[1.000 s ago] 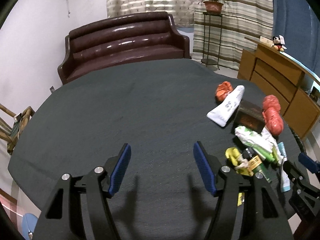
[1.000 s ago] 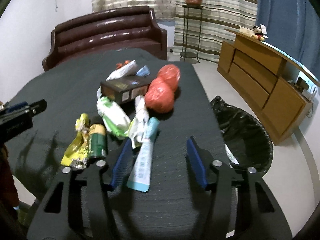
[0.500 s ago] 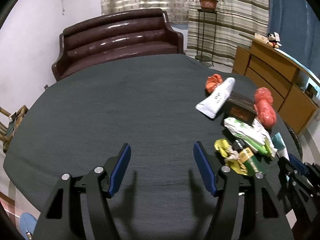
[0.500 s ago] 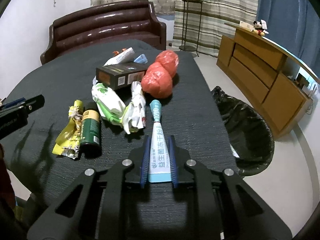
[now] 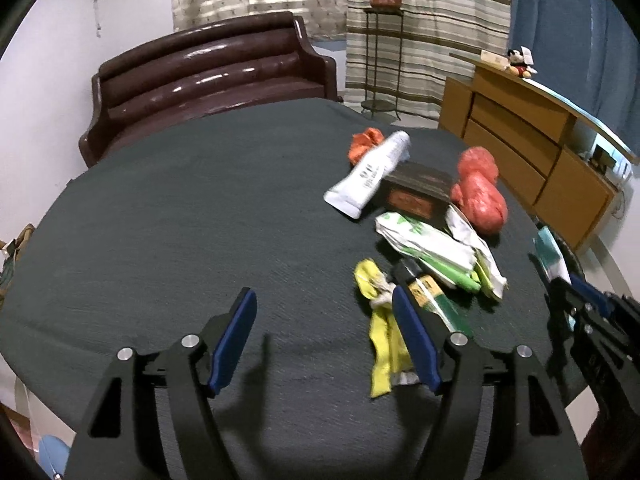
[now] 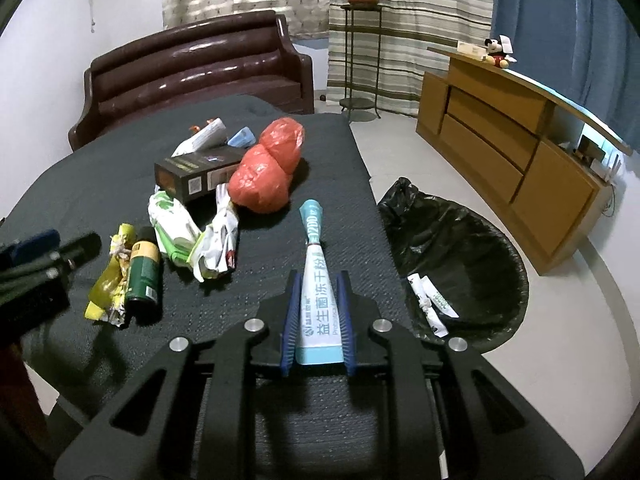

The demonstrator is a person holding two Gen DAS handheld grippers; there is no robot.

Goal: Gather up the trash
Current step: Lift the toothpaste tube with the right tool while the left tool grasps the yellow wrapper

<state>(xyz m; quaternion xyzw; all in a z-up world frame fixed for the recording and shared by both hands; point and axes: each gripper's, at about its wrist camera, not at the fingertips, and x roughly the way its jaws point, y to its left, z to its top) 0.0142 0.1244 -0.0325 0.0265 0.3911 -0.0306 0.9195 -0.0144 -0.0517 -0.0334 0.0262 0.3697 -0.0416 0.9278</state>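
My right gripper (image 6: 318, 280) is shut on a white and teal tube (image 6: 318, 292), lifted a little above the dark table (image 6: 340, 208) near its right edge. The tube also shows in the left wrist view (image 5: 551, 254). My left gripper (image 5: 322, 300) is open and empty over the table (image 5: 180, 208), left of the trash pile. The pile holds a yellow wrapper (image 5: 380, 320), a green can (image 6: 143, 272), green-white packets (image 6: 174, 226), a dark box (image 6: 196, 174), red bags (image 6: 268, 172) and a white tube (image 5: 370, 174).
A bin lined with a black bag (image 6: 460, 264) stands on the floor right of the table, with white wrappers inside. A brown sofa (image 6: 192, 76) is behind the table. A wooden sideboard (image 6: 520, 152) and a plant stand (image 6: 360, 40) are at the right.
My right gripper closed on the tube a second ago and has since lifted it slightly toward the right. My left gripper has moved right, closer to the trash pile, still open.
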